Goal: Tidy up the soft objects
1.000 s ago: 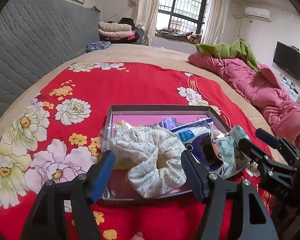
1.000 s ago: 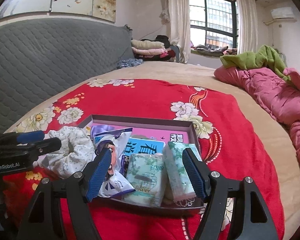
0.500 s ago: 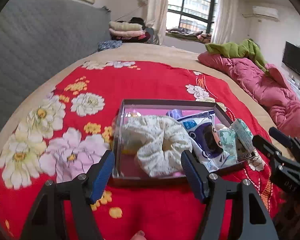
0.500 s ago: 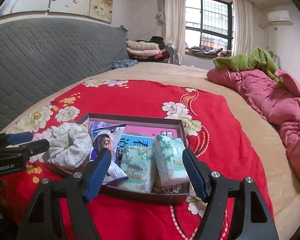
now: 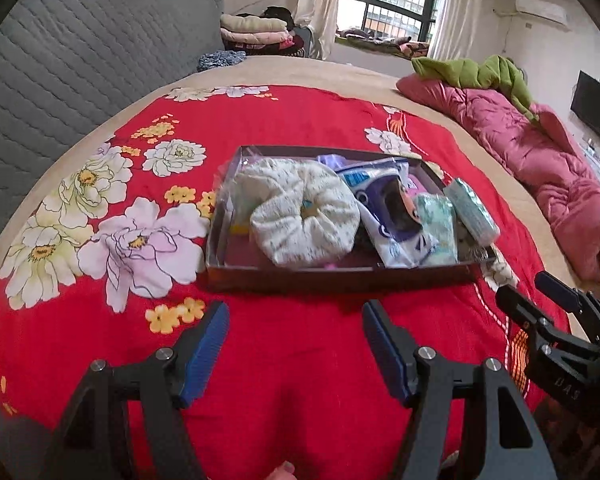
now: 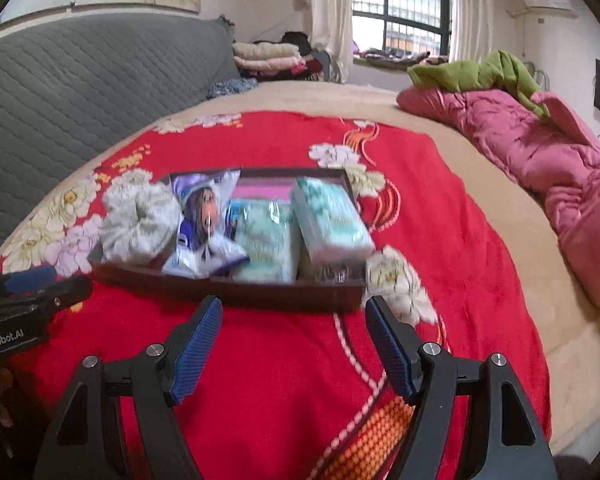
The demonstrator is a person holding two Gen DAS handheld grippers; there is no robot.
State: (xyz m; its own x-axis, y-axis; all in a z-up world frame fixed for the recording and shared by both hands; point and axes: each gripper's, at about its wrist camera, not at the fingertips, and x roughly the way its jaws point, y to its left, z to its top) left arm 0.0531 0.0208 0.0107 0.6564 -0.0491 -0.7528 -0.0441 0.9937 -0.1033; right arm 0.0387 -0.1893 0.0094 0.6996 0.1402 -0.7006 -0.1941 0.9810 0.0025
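Two grippers, both spread wide with nothing between the blue pads. The left gripper (image 5: 294,338) hangs over bare red blanket (image 5: 300,128), just short of the near wall of the box (image 5: 340,276). The right gripper (image 6: 294,334) sits the same way on its side, also short of the box and not touching it.

All the soft stuff is in the box, which lies flat on the blanket. The cream scrunchie (image 5: 300,216) takes the left end. Next to it is a cartoon packet (image 5: 392,216) leaning over the middle. Then two pale green tissue packs: one tissue pack (image 6: 266,242) lying flat, and a second pack (image 6: 330,218) at the right end, tilted up against the wall.

Right view is a bit blurry. A pink quilt (image 6: 540,152) is bunched up far right, well apart from the box.
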